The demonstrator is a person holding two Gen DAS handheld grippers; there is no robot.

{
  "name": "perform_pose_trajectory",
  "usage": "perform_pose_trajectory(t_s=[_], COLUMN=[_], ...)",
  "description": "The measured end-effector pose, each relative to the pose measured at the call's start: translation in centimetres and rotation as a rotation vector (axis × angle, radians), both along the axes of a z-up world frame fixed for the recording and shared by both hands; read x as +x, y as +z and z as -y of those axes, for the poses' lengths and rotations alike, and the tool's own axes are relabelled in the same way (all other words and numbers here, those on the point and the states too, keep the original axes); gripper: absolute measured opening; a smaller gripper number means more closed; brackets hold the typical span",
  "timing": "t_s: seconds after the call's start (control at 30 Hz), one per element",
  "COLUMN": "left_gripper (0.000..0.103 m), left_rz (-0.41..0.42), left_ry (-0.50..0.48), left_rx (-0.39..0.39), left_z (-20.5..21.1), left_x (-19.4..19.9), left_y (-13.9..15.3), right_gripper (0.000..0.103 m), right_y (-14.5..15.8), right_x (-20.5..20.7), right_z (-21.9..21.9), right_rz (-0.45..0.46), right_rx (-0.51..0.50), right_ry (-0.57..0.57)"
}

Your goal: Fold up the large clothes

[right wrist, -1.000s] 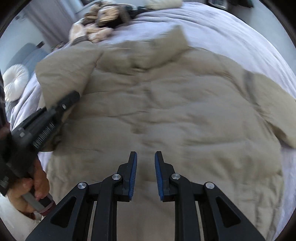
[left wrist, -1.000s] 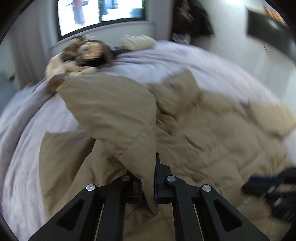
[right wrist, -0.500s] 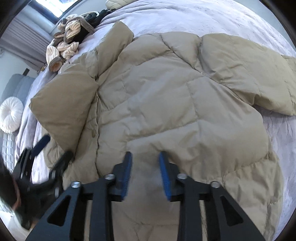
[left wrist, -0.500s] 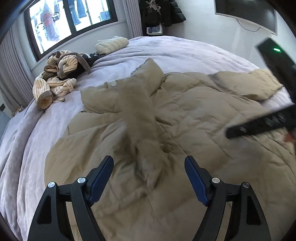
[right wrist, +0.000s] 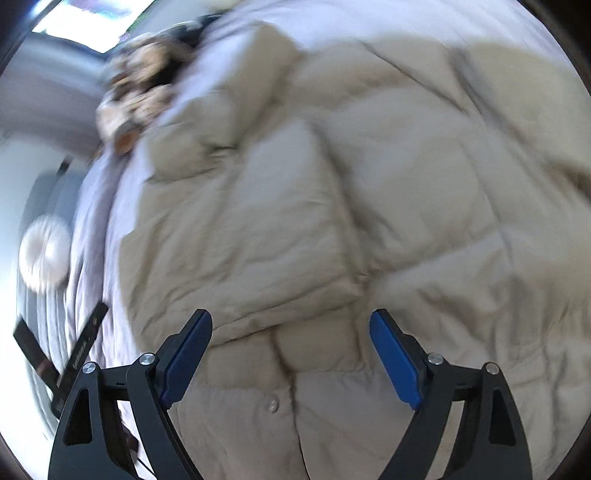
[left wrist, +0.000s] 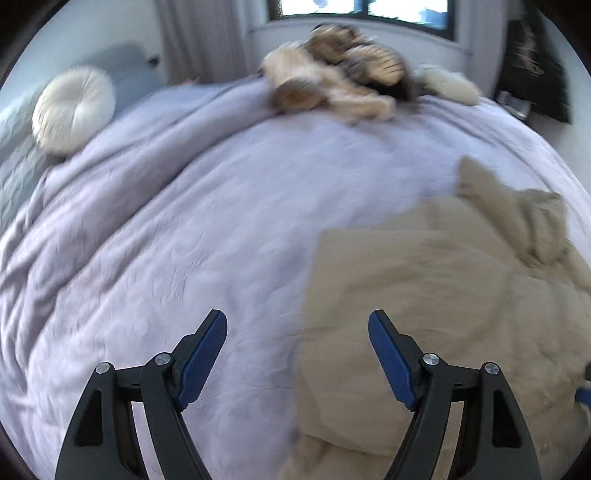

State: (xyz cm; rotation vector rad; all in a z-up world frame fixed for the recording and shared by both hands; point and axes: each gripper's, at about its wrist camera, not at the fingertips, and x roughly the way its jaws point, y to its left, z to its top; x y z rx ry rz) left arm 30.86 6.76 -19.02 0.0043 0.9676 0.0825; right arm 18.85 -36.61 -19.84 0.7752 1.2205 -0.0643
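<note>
A large beige puffer jacket [right wrist: 369, 192] lies spread on a lilac bed cover [left wrist: 166, 229]. One sleeve is folded across its front [right wrist: 251, 240]. In the left wrist view the jacket [left wrist: 424, 295] fills the lower right. My left gripper [left wrist: 297, 354] is open and empty, above the jacket's left edge and the bed cover. My right gripper [right wrist: 291, 350] is open and empty, just above the jacket's buttoned front near the folded sleeve's cuff. The left gripper also shows at the lower left of the right wrist view [right wrist: 59, 365].
A heap of striped and cream clothes [left wrist: 332, 85] lies at the far side of the bed. A round white cushion [left wrist: 72, 109] rests at the left by a grey headboard. A window [left wrist: 362, 9] is behind. Both views are blurred by motion.
My left gripper let go of the sleeve, which now lies across the jacket front, and swung left toward the bed cover. My right gripper opened wide and moved closer to the jacket.
</note>
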Motion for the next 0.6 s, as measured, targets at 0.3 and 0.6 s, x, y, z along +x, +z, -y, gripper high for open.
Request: perform_pose_trajectory(t_s=[0.3,0.6], left_gripper=[0.079,0.081], left_rz=[-0.065,-0.090], left_ry=[0.043,0.026], left_rx=[0.010,0.065], left_z=[0.9,1.7], left_x=[0.4,0.9], left_y=[-4.1,-4.7], right_gripper=[0.016,0.025], right_y=[3.1,-1.8], right_x=[3.3,2.6], right_z=[-1.7,0.8], right_rz=[0.218,0.090], right_rx=[-0.228,-0.095], right_ry=[0.139,0.083])
